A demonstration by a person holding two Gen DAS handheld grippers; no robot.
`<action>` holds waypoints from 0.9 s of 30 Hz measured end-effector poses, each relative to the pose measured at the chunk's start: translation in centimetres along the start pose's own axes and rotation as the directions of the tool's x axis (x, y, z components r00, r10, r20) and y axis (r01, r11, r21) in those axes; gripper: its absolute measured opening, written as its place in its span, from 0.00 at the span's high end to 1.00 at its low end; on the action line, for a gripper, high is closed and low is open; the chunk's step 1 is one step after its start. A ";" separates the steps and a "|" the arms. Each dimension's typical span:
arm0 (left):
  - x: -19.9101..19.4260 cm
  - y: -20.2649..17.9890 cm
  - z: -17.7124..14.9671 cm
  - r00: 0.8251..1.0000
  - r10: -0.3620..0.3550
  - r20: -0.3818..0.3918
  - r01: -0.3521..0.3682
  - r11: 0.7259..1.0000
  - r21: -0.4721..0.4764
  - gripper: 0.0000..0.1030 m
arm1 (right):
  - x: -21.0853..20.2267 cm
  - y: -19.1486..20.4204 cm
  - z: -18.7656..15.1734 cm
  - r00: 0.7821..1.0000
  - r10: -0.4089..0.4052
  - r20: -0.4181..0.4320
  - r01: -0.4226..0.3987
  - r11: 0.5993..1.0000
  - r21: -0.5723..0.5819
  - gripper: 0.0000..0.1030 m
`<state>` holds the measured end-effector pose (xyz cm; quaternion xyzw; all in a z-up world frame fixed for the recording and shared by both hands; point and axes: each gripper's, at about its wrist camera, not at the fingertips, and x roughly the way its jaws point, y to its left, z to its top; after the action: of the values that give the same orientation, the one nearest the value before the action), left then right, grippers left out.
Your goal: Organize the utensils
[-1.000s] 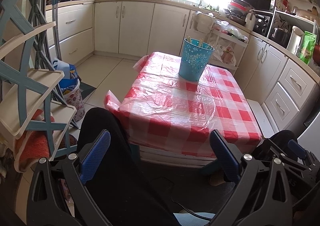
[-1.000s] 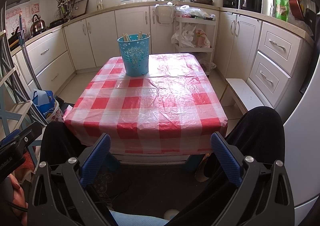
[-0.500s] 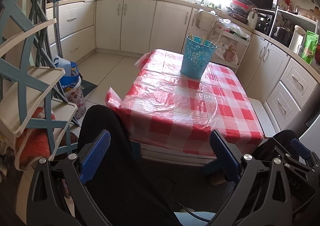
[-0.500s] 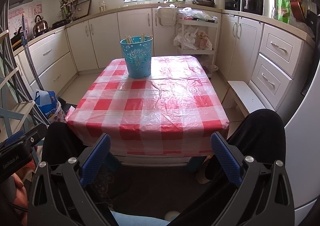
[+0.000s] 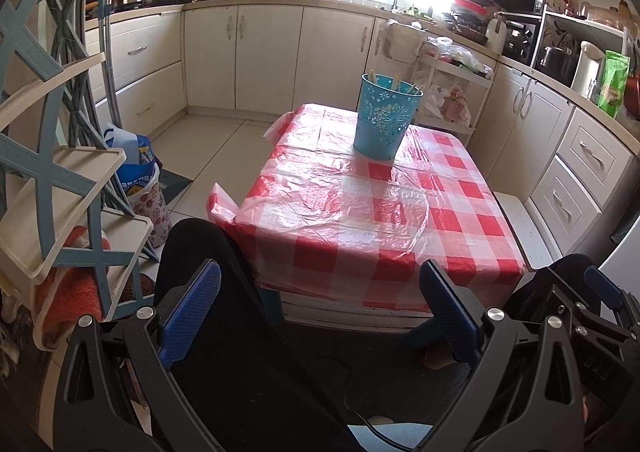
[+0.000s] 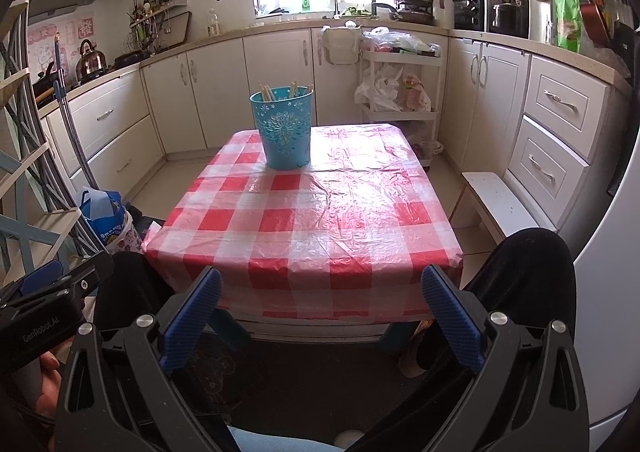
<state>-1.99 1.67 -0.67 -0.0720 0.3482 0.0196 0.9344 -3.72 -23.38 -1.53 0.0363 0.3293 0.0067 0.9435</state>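
Set low in a kitchen, ringed by cream cabinets, so that a seated person can reach across: a small table under a red-and-white checked plastic cloth, bare apart from one thing. Tucked against the near edge, two knees in black, one to each side, leaving the middle free for both tools. Placed toward the far end of the cloth, well apart from either tool: a blue bucket, upright, with pale sticks poking just above the rim, probably chopsticks, though too small to tell for sure. Likely parked there as the holder for the utensils, already loaded, with nothing loose visible on the cloth to sort. Held back below the table's near edge, over the lap: left gripper, jaws spread wide and empty; right gripper, likewise spread and empty. Apparently a resting or ready pose, neither tool committed to a reach.
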 end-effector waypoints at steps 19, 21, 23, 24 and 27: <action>2.1 0.7 1.0 0.999 -0.012 -0.038 0.010 0.999 -0.036 0.07 | 1.7 1.5 0.4 0.999 -0.011 -0.036 0.008 0.997 -0.080 0.07; 2.6 0.7 1.4 0.999 -0.021 -0.025 0.020 0.999 -0.046 0.07 | 1.9 1.5 0.7 1.000 -0.012 -0.020 0.010 0.995 -0.098 0.07; 3.6 0.4 1.9 1.000 0.002 -0.024 -0.002 1.000 -0.021 0.07 | 2.6 1.1 1.1 1.000 -0.007 -0.011 0.006 0.996 -0.085 0.07; 4.1 0.2 2.1 1.000 0.010 -0.028 -0.011 1.000 -0.012 0.07 | 3.1 0.9 1.3 1.000 -0.007 -0.014 0.006 0.997 -0.072 0.07; 6.1 0.0 3.0 0.999 0.035 -0.041 -0.035 0.999 0.000 0.07 | 5.2 0.1 1.8 0.999 -0.010 -0.031 0.008 0.999 -0.037 0.07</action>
<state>4.55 2.05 -2.38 -0.0666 0.3684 0.0346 0.9266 1.50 -23.19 -3.31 0.0171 0.3440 0.0092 0.9388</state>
